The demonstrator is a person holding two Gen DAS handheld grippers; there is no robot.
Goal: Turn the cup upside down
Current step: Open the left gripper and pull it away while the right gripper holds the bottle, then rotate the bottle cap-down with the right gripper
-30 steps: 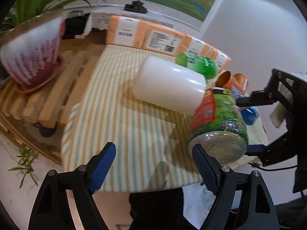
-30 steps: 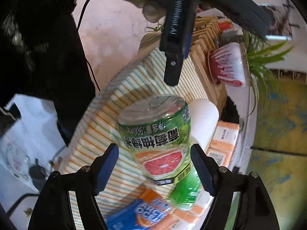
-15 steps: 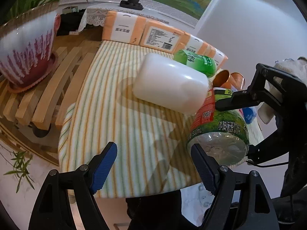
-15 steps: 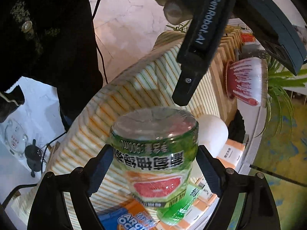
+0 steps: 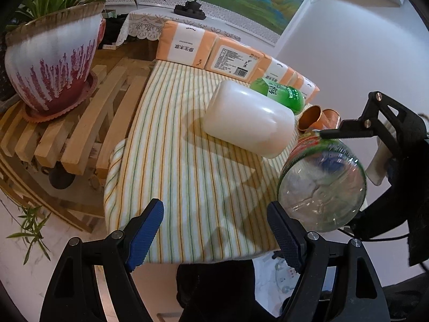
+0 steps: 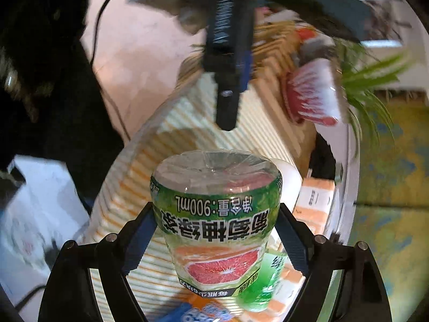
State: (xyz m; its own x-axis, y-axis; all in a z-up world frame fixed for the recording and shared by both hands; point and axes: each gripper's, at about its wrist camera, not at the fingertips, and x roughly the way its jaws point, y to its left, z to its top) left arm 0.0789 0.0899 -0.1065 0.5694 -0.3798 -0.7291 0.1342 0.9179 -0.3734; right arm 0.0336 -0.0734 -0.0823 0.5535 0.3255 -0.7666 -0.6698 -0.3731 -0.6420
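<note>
- Clear plastic cup (image 6: 217, 214) with green grapefruit label sits between right gripper (image 6: 214, 244) pads, both touching its sides; print reads upside down, closed clear base faces up in right view
- Left view: cup (image 5: 321, 185) off the table's near right corner, tilted, base toward camera
- Left gripper (image 5: 215, 234) spread wide, nothing in it, above the near edge of the striped cloth (image 5: 187, 161)
- On cloth: white jug (image 5: 249, 120) on its side, green bottle (image 5: 278, 95) behind it, two copper cups (image 5: 319, 116), orange tissue packs (image 5: 209, 51) along far edge
- Flowerpot (image 5: 53, 67) on slatted wood rack (image 5: 75, 128), left of the table
</note>
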